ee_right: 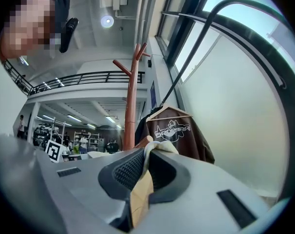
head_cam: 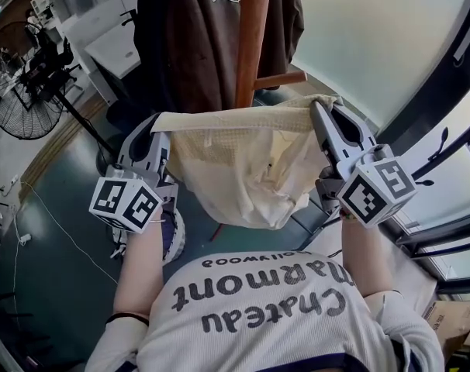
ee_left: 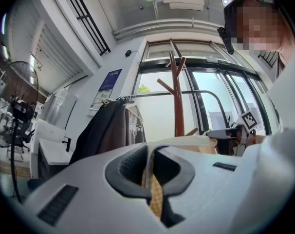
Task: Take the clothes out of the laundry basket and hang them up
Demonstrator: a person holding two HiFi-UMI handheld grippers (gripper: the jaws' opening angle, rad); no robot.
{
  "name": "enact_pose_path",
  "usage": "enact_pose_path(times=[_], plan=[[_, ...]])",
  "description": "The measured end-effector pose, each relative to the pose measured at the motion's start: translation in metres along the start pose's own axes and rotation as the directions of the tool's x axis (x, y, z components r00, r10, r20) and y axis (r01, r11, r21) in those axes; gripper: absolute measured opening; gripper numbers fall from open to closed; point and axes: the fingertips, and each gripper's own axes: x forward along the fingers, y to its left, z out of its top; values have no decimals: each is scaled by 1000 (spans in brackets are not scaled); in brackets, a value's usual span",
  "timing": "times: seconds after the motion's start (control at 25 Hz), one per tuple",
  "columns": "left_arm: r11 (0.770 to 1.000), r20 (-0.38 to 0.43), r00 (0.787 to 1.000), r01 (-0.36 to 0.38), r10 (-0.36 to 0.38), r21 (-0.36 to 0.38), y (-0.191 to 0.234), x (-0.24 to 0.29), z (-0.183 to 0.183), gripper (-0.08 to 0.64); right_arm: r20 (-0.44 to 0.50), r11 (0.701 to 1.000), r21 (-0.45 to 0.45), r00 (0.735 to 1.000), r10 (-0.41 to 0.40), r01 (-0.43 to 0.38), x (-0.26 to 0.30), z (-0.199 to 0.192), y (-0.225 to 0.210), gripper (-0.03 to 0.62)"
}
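Head view: cream waffle-knit garment (head_cam: 243,169) hangs stretched by its top edge between the left gripper (head_cam: 162,127) and right gripper (head_cam: 316,113), just in front of the reddish-brown wooden coat stand (head_cam: 252,37). No laundry basket in any view. Both tongs are clamped on the cloth; each gripper view shows a thin fold pinched between dark ribbed pads, w/ almost no gap.

Risks, as I judge them:
- Grip is on a narrow strip near the hem, so a tug or uneven pull btwn hands could slide the fabric out and drop one side.
- Middle sags in a deep pouch; it could catch on the stand's angled peg (head_cam: 280,79) on the way in.
- Dark brown jacket w/ pale chest print (ee_right: 174,133) already fills one side of the stand, so crowding could knock it.

Materials: the knit is soft, limp, grid-textured and folds easily. The pole is smooth, rigid, round. Gripper bodies are matte grey plastic.
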Motion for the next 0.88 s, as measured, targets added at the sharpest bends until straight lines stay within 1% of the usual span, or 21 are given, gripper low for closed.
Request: enact_pose_path(times=[0.12, 0.28, 0.4, 0.56, 0.76, 0.88], plan=[[1000, -18, 1000, -8, 8, -16, 5, 3, -10, 14, -22, 1000, -12, 1000, -5, 4, 6, -10, -4, 41], [1000, -60, 998, -15, 13, -26, 5, 2, -24, 14, -75, 999, -36, 997, -22, 19, 10, -26, -7, 41], [999, -92, 996, -17, 14, -41, 7, -2, -37, 14, -94, 998, -54, 995, -20, 14, 13, -35, -8, 41], [998, -127, 992, -18, 10, -59, 8, -1, -55, 14, -128, 998, -62, 991, -35, 27, 16, -50, -13, 41], [998, -160, 987, -19, 9, -59, 11, -10, -73, 14, -170, 998, -56, 984, -48, 39, 16, -70, -8, 41], [999, -190, 982, -21, 12, -45, 10, -12, -85, 14, -194, 998, -51, 980, -54, 45, 15, -81, -9, 41]])
